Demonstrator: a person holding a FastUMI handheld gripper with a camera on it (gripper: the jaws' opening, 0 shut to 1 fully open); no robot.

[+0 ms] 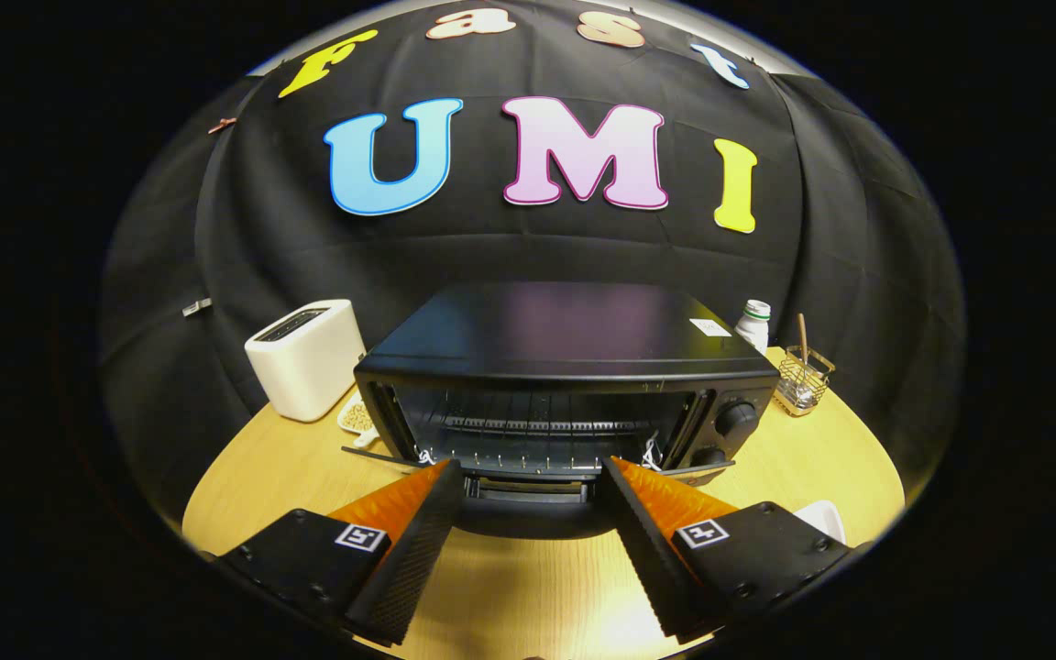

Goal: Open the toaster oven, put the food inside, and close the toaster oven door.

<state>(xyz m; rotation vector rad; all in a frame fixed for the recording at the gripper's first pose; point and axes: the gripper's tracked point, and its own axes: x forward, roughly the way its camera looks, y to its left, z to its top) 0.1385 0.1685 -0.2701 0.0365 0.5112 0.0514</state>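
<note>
Facing an open oven [565, 385] with an empty claw [533, 481], the food still to be fetched.

Sitting on a round wooden surface [528, 596], the oven has its door [528, 513] folded down flat toward the viewer, showing a wire rack [528, 426] and nothing on it. The claw is released, its two fingers spread wide, holding nothing, their tips just at the door's front edge with the door's handle between them. Opening looks done; the step in hand seems to be getting the food. A small dish [356, 417] of pale bits lies between the oven and a white toaster [306, 357]; whether that is the food, I cannot tell. Next, the claw would need to turn to the food, close on it, and carry it level onto the rack.
</note>
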